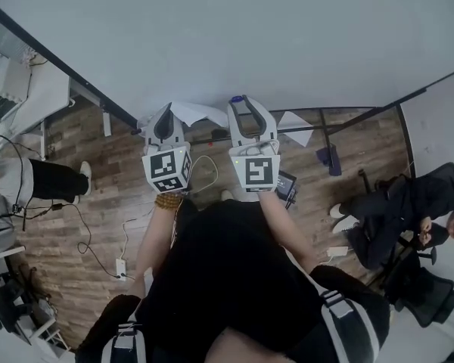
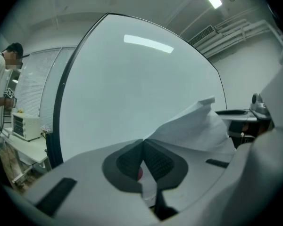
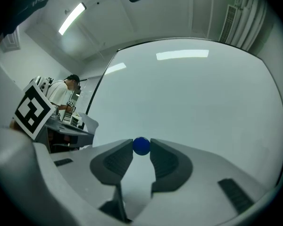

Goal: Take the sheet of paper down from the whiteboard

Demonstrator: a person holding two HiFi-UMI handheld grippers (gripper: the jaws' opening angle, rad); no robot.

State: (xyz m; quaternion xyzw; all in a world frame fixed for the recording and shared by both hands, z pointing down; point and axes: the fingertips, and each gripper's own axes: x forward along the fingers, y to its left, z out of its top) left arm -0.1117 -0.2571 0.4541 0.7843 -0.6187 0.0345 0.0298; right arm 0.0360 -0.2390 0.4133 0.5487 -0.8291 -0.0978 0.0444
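Right gripper (image 3: 141,148): jaw tips closed on a blue magnet.
Magnet (image 3: 141,146): round, against the whiteboard.
Whiteboard (image 3: 198,102): white, glossy, fills most of the view.
Far left: marker cube (image 3: 33,109); person (image 3: 63,92) behind.

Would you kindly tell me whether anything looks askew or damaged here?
The sheet of paper is buckled and creased, standing off the whiteboard instead of lying flat, with the left claw pinching its edge.

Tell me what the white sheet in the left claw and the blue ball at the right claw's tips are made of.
White sheet: thin matte paper, by its soft creases and buckling. Blue ball: smooth, faintly glossy, probably plastic, perhaps a magnet; the look leaves that open.
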